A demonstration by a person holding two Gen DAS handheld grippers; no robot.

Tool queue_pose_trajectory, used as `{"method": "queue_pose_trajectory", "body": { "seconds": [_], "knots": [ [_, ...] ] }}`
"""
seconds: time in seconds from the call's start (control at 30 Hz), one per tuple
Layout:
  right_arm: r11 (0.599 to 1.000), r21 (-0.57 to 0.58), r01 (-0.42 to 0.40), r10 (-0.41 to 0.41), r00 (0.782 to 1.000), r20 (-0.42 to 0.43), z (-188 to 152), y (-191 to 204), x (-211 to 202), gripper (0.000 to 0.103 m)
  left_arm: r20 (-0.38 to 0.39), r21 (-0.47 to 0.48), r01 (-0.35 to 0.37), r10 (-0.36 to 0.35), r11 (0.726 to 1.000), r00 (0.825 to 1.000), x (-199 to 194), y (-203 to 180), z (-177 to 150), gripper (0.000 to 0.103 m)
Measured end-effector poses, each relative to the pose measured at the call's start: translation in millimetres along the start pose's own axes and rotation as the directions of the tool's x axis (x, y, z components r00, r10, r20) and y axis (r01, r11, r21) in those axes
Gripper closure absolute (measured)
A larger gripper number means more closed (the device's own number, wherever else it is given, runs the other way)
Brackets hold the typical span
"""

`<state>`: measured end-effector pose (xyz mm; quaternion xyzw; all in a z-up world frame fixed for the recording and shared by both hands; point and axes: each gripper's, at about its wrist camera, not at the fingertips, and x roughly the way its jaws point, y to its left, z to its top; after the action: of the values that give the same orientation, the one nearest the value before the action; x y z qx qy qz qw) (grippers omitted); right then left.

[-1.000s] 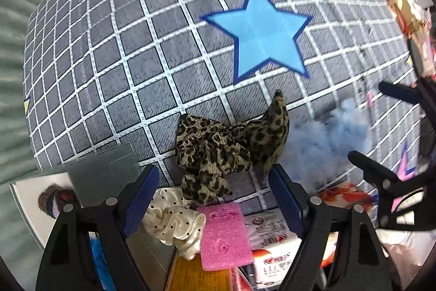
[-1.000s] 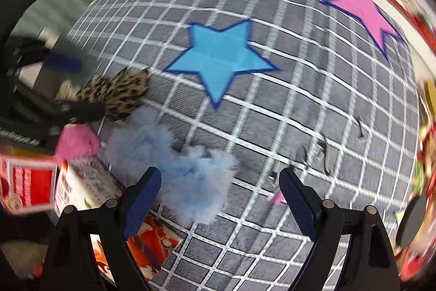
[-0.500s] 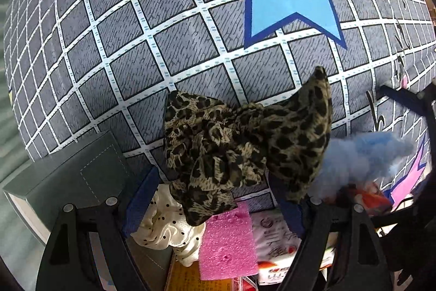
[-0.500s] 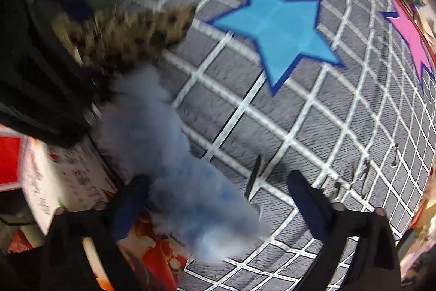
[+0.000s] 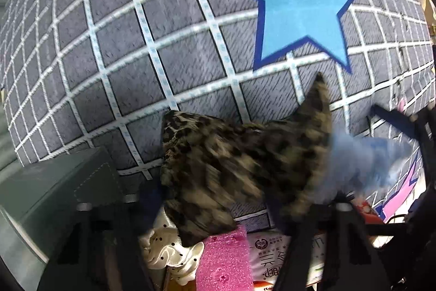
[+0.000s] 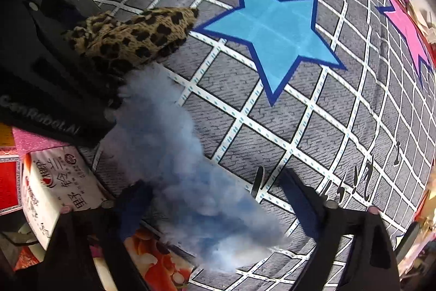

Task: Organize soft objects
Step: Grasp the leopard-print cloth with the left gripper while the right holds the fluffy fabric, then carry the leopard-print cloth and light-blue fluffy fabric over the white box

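Where claws straddle, leopard scrunchie (image 5: 239, 162) touches blue fluff (image 6: 174, 154).

Open room across the middle and far stretch of the grey checked mat (image 6: 313, 127), around the blue star (image 6: 275, 37). Crowded along the near edge: leopard-print bow (image 5: 239, 162) between the left gripper (image 5: 215, 206) fingers, fluffy blue piece (image 6: 185, 173) touching its right side and lying between the right gripper (image 6: 215, 206) fingers. Hemmed in at the near-left corner by a grey box (image 5: 54, 195). Packed below by a cream dotted scrunchie (image 5: 169, 252), pink sponge (image 5: 223, 261) and printed packets (image 6: 57, 187).
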<state>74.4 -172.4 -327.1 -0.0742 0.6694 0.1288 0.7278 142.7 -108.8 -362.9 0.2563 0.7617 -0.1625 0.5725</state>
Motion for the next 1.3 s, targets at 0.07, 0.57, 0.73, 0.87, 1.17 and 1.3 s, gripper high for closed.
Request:
{"method": "queue_pose_trajectory", "body": {
  "seconds": [0.07, 0.57, 0.73, 0.87, 1.17, 1.3],
  "knots": [
    [1.0, 0.018, -0.002, 0.002, 1.0, 0.016, 6, -4, -8, 0.061, 0.008, -0.02, 0.007, -0.007, 1.0, 1.0, -4, 11, -2, 0.087],
    [0.907, 0.344, -0.243, 0.221, 0.97, 0.101, 17, -70, -37, 0.077, 0.152, -0.097, 0.047, -0.031, 0.994, 0.988, -39, 36, -30, 0.089],
    [0.908, 0.356, -0.222, 0.194, 0.974, 0.114, 14, -70, -49, 0.077, 0.171, -0.091, 0.059, -0.043, 0.994, 0.984, -65, 25, -31, 0.089],
    [0.908, 0.362, -0.211, 0.177, 0.976, 0.124, 13, -69, -61, 0.077, 0.196, -0.099, 0.075, -0.055, 0.992, 0.979, -91, 15, -30, 0.089],
    [0.919, 0.345, -0.191, 0.148, 0.978, 0.149, -2, -54, -87, 0.077, 0.292, -0.13, 0.047, -0.007, 0.99, 0.956, -149, 18, -48, 0.089],
    [0.926, 0.33, -0.182, 0.133, 0.977, 0.164, -2, -47, -102, 0.077, 0.331, -0.159, 0.062, -0.006, 0.985, 0.944, -165, 16, -65, 0.089]
  ]
}}
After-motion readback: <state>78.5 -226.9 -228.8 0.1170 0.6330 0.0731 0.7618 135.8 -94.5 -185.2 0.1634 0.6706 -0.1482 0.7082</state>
